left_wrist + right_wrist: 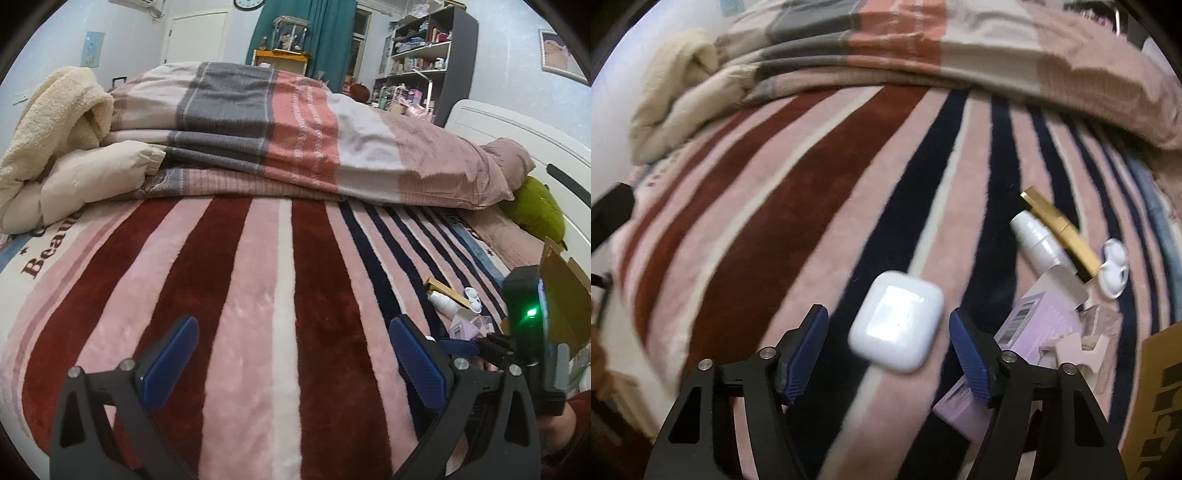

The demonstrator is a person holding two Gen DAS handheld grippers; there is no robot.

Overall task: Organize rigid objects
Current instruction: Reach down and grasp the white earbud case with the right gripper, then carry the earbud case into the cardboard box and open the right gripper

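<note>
A: Two grippers were over the striped blanket [820,177], largest thing in both views. Where did the work sit?

B: Lower centre of the right view. The right gripper [888,345] had its jaws spread wide around the white case [897,320], neither pad touching it, so far as the blur allowed.

A: And the left gripper [291,363]?

B: Spread too, empty, over bare stripes at the bottom of its frame.

A: Advice?

B: I judged it should centre the case, then close gently on its flat sides; glossy plastic could slip. At lower right lay the purple box [1030,332], and at right the gold tube [1060,230], white bottle [1036,238] and earbuds [1113,267].
</note>
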